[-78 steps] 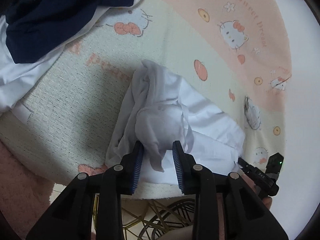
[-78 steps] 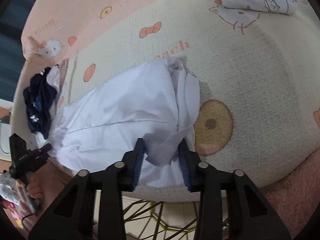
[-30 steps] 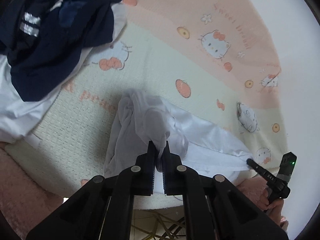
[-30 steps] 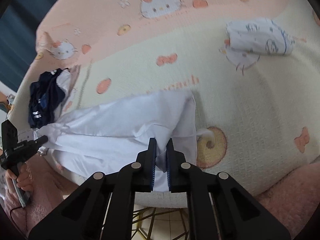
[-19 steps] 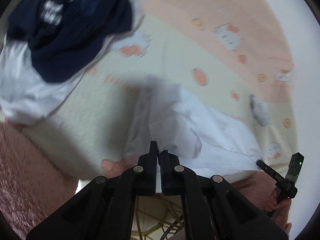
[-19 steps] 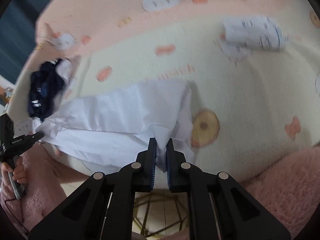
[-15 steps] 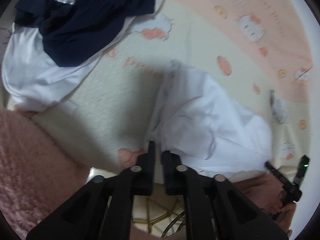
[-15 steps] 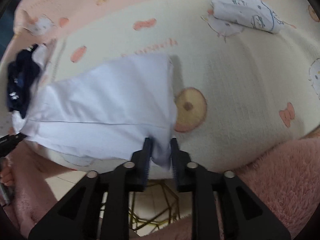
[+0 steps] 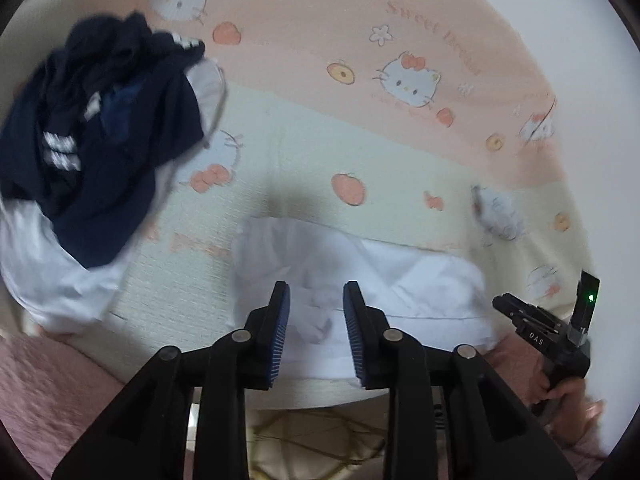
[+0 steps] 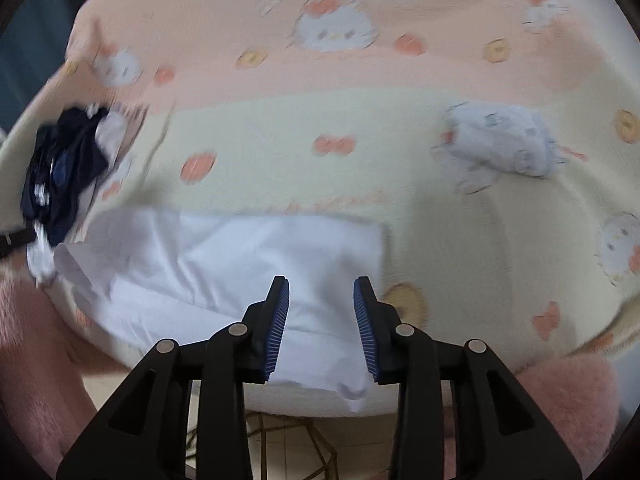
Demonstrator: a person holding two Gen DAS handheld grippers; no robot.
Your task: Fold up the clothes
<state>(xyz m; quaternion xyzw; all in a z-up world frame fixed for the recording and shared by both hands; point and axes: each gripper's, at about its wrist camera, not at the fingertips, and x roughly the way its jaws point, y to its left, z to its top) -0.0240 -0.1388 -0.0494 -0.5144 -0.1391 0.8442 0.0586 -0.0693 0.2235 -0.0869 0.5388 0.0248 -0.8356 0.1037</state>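
Note:
A white garment (image 9: 360,276) lies folded flat along the near edge of the cartoon-cat blanket (image 9: 304,152); in the right wrist view the same white garment (image 10: 224,264) spreads from centre to left. My left gripper (image 9: 315,298) hovers over its left end with jaws opening and no cloth pinched between the pads. My right gripper (image 10: 321,294) hovers over its right end, jaws also opening, the cloth lying loose below them. The right gripper (image 9: 552,328) also shows in the left wrist view, held by a hand.
A heap of navy clothes (image 9: 100,140) on white cloth sits at the blanket's left. A small folded patterned garment (image 10: 500,144) lies at the right. Pink fuzzy fabric (image 10: 560,392) lies along the near edge, with floor and a gold wire frame (image 10: 288,440) below.
Both grippers were shut on the white garment's ends, laid it down flat on the blanket, then let go and opened. Both have since lifted off the cloth.

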